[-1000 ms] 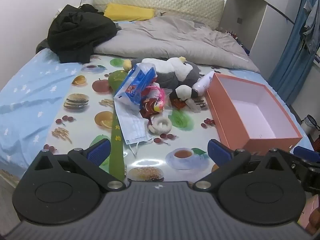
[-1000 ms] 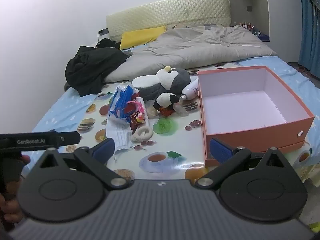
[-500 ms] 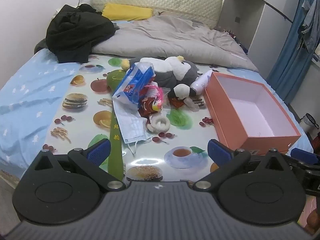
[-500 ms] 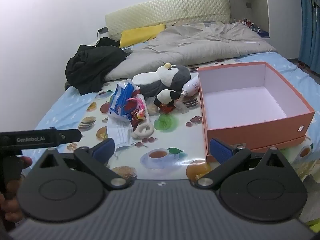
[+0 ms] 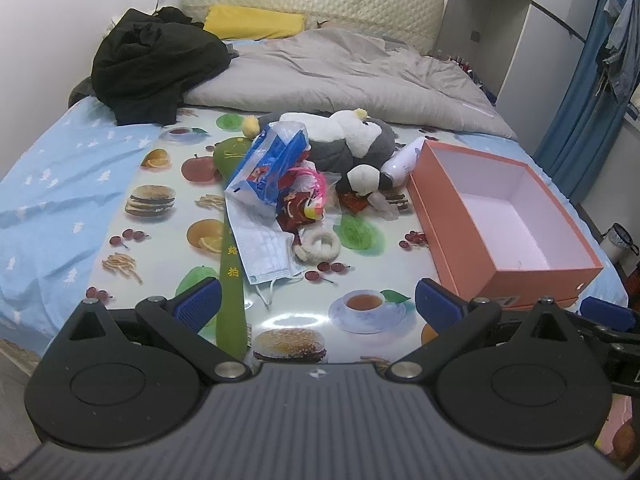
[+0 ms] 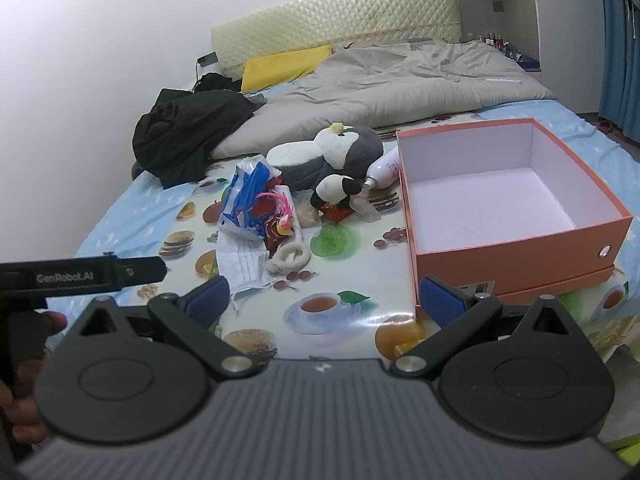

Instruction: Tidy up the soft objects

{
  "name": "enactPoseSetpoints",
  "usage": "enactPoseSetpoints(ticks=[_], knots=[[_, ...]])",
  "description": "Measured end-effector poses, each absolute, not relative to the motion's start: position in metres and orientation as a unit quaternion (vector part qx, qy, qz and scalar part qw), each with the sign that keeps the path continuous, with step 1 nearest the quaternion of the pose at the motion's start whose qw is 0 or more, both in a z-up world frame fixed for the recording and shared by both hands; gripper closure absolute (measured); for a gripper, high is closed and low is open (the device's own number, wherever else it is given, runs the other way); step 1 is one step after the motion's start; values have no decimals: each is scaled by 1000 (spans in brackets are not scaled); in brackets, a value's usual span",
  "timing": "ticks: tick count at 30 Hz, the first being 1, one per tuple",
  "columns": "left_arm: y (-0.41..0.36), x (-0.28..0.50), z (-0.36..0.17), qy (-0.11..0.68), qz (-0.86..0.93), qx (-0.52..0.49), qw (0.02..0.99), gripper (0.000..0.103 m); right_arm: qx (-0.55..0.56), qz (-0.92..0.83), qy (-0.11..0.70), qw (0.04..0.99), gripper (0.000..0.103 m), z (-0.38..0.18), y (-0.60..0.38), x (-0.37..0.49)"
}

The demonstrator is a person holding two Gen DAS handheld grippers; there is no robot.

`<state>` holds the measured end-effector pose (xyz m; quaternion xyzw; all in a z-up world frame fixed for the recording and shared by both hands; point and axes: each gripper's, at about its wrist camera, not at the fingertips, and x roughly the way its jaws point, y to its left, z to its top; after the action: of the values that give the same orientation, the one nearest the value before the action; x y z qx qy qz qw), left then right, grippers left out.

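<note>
While both claws hang wide open and empty, left gripper (image 5: 316, 306), right gripper (image 6: 326, 294), orange box (image 6: 516, 256) ahead, green strap (image 5: 231, 276) only in left view.

My left gripper (image 5: 316, 304) and right gripper (image 6: 326, 294) show black linkages, blue ribbed pads (image 5: 196, 308), silver pivot screws, grey ribbed housings.

A: Mat (image 5: 280, 320) finish?
B: Glossy plastic, printed, glare near the teacup. Box (image 6: 516, 264): matt orange card, white inside.
A: Soft stuff?
B: Penguin (image 5: 352, 142) plush, fuzzy. Ring (image 5: 318, 244) fluffy cloth. Mask (image 5: 262, 252) pleated nonwoven. Bag (image 5: 268, 168) crinkly shiny film.
A: Grippers?
B: Matt black plastic, ribbed blue pads (image 6: 210, 298), metal pivots.
</note>
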<state>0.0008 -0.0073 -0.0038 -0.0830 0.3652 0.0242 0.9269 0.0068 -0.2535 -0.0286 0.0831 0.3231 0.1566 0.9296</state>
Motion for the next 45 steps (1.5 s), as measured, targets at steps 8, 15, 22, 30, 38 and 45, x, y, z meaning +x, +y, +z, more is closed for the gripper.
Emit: enactPoseSetpoints(ticks=[8, 15, 22, 30, 38, 45], knots=[[-6, -1, 0, 365, 25, -87, 927, 0, 85, 154, 327, 929, 0, -30, -253, 7], [-8, -3, 1, 367, 25, -85, 926, 0, 84, 161, 337, 924, 0, -34, -254, 9], [-6, 3, -8, 377, 26, -84, 922, 0, 85, 162, 344, 921, 0, -39, -253, 13], [0, 6, -20, 381, 33, -88, 920, 0, 85, 164, 345, 920, 0, -47, -254, 17], [6, 14, -35, 394, 38, -94, 913, 0, 84, 167, 351, 918, 0, -58, -248, 23], [7, 16, -37, 394, 44, -94, 913, 0, 82, 169, 350, 918, 0, -59, -245, 26]])
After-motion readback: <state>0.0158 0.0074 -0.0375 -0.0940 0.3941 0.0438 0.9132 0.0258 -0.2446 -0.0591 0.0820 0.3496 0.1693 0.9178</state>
